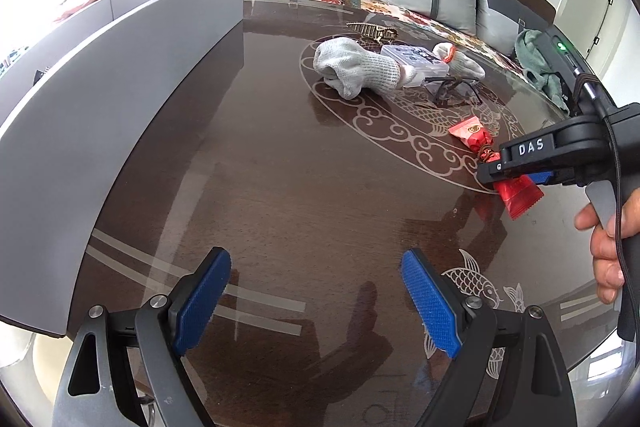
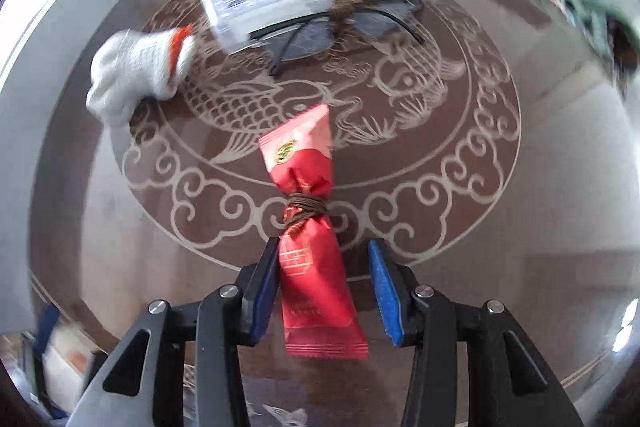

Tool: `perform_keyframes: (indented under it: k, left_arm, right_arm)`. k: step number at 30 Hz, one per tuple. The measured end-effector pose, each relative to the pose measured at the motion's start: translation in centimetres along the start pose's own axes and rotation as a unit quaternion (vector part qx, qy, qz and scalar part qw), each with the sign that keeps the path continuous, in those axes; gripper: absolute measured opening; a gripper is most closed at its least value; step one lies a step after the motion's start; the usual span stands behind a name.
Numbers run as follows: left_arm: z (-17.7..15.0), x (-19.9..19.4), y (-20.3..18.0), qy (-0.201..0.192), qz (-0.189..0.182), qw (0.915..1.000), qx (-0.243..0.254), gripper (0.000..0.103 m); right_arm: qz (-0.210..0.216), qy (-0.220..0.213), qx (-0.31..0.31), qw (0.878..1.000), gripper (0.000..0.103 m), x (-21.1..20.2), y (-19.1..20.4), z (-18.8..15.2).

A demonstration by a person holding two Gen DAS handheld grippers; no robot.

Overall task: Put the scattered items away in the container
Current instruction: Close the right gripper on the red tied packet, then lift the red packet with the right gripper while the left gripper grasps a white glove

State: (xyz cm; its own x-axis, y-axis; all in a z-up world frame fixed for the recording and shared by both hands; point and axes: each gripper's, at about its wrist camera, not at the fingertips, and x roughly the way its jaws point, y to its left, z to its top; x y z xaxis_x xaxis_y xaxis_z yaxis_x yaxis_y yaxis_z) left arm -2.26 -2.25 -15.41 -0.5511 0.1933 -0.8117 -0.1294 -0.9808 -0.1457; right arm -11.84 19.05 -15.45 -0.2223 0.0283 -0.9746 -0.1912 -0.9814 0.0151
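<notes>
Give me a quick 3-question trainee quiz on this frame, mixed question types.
1. True or false: the left gripper is open with nothing between its fingers.
2. The right gripper straddles which item? A) the red packet tied with brown cord B) the glasses C) a knit glove
3. Fill in: in the left wrist view, the grey container stands on the ___ side of the table.

Key: 1 true; 2 A, with the left pad touching the packet and a gap at the right pad; 3 left.
</notes>
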Motion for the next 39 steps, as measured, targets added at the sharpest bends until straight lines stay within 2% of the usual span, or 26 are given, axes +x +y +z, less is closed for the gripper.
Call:
perform_keyframes:
  k: [2, 5, 6, 8, 9, 16, 18, 23, 25, 29, 35, 37, 39]
  left_arm:
    - [0.0, 0.1, 0.0, 0.002, 0.000, 1.0000, 0.000, 0.087]
    - [0.0, 0.2, 0.0, 0.005, -0.001, 1.0000, -0.001, 0.087]
    - [0.0, 0.2, 0.0, 0.005, -0.001, 1.0000, -0.001, 0.087]
    - [0.0, 0.2, 0.1, 0.004, 0.000, 1.0000, -0.002, 0.087]
    - [0.0, 0.2, 0.1, 0.004, 0.001, 1.0000, -0.001, 0.087]
    - [0.7, 0.5, -0.3, 0.025, -0.007, 0.9995, 0.020, 0.087]
    - [1.9, 0.6, -0.6, 0.030, -0.024, 0.9987, 0.034, 0.087]
    - [7.9, 1.1, -2.1, 0.019, -0.046, 0.9947, 0.090, 0.087]
    - [11.0, 1.8, -2.9, 0.013, -0.052, 0.9905, 0.127, 0.087]
    - [16.0, 4.8, -4.5, 0.048, -0.068, 0.9760, 0.201, 0.087]
    - [18.3, 8.3, -6.6, 0.071, -0.041, 0.9479, 0.308, 0.087]
    - [18.7, 9.5, -6.6, 0.080, -0.032, 0.9470, 0.309, 0.087]
    - [19.0, 10.6, -6.4, 0.091, -0.031, 0.9500, 0.297, 0.087]
  right_arm:
    - [0.004, -0.011, 0.002, 1.000, 0.047, -0.1, -0.3, 0.1]
    - [0.002, -0.046, -0.034, 0.998, 0.047, -0.2, 0.0, -0.4]
    - [0.003, -0.056, -0.040, 0.998, 0.043, -0.2, -0.1, -0.5]
    - [-0.001, -0.071, -0.048, 0.996, 0.022, -0.4, -0.5, -0.9]
    - [-0.002, -0.079, -0.046, 0.996, 0.020, -0.5, -1.2, -1.5]
    - [0.040, -0.139, -0.006, 0.989, 0.020, -1.6, -4.5, -5.3]
    - [0.055, -0.161, 0.002, 0.986, 0.020, -2.5, -5.1, -6.6]
    - [0.095, -0.187, 0.013, 0.978, 0.020, -4.6, -5.3, -8.5]
    - [0.106, -0.187, 0.013, 0.976, 0.020, -5.1, -5.1, -9.5]
    - [0.128, -0.183, 0.017, 0.975, 0.020, -5.2, -5.5, -10.5]
    - [0.146, -0.177, 0.026, 0.973, 0.020, -5.4, -6.3, -11.3]
    - [0.150, -0.178, 0.028, 0.972, 0.020, -5.6, -6.5, -11.4]
    - [0.155, -0.177, 0.028, 0.972, 0.020, -5.7, -6.6, -11.4]
